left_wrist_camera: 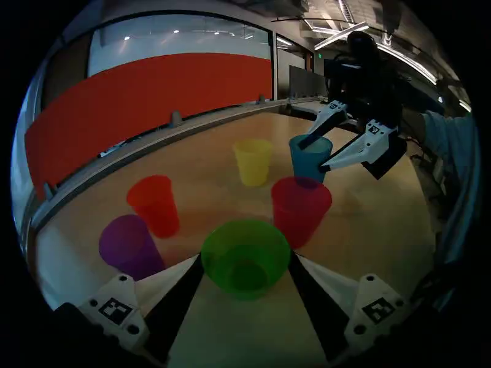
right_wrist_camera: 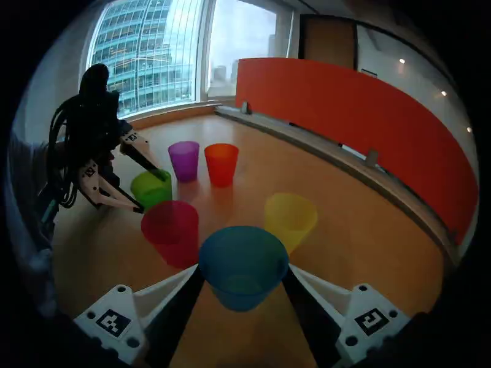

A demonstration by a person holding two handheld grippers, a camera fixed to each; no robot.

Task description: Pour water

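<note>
Green cup (left_wrist_camera: 245, 254) gripped in left tool (left_wrist_camera: 245, 264), blue cup (right_wrist_camera: 243, 260) in right tool (right_wrist_camera: 243, 273).

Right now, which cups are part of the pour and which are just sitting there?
In the job: green cup, in the left gripper; blue cup, in the right gripper.
Just standing by: red cup, yellow cup, orange cup, purple cup.

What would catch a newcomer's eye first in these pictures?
Two claws facing each other, each gripping a bright cup: the left claw holds the green cup, the right claw the blue cup, with the red cup between them. Behind runs a long orange-red wall panel beyond the wooden table.
</note>
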